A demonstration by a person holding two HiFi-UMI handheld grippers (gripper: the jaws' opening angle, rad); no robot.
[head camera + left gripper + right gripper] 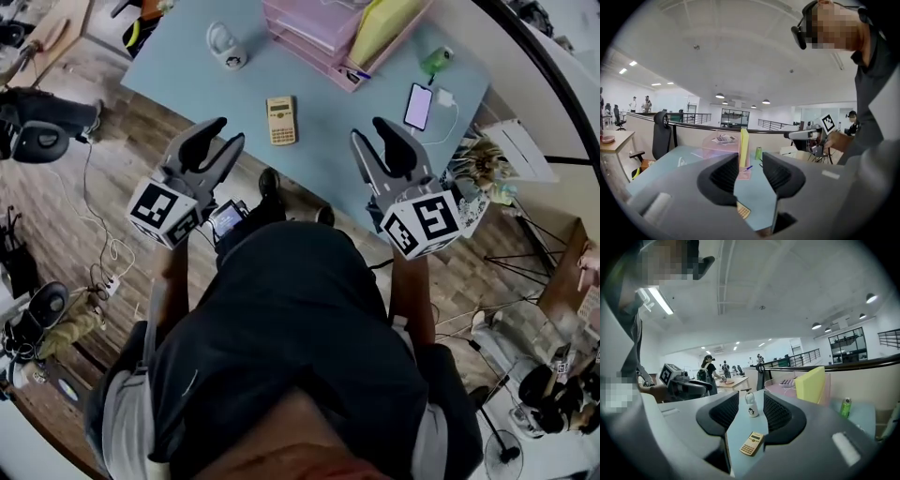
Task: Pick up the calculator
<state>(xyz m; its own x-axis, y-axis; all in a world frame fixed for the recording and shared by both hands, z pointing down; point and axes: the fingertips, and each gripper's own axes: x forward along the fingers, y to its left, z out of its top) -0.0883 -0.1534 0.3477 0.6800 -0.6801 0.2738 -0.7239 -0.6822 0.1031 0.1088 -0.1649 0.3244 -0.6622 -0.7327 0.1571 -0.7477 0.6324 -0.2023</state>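
Observation:
A beige calculator (281, 120) lies flat on the pale blue table (187, 66), near its front edge. My left gripper (228, 131) hovers off the table's edge, left of and nearer than the calculator. My right gripper (367, 128) hovers to its right. Each gripper has its jaws close together with nothing between them. In the left gripper view the calculator (743, 211) peeks out low between the jaws of the left gripper (750, 161). In the right gripper view the calculator (752, 443) lies below the right gripper (751, 401).
At the table's far side stand a pink tray stack (314, 33) holding a yellow folder (384, 28), a white figure bottle (227, 47) and a green can (436, 61). A phone (418, 106) on a charger cable lies at the right. Cables and chairs crowd the wooden floor.

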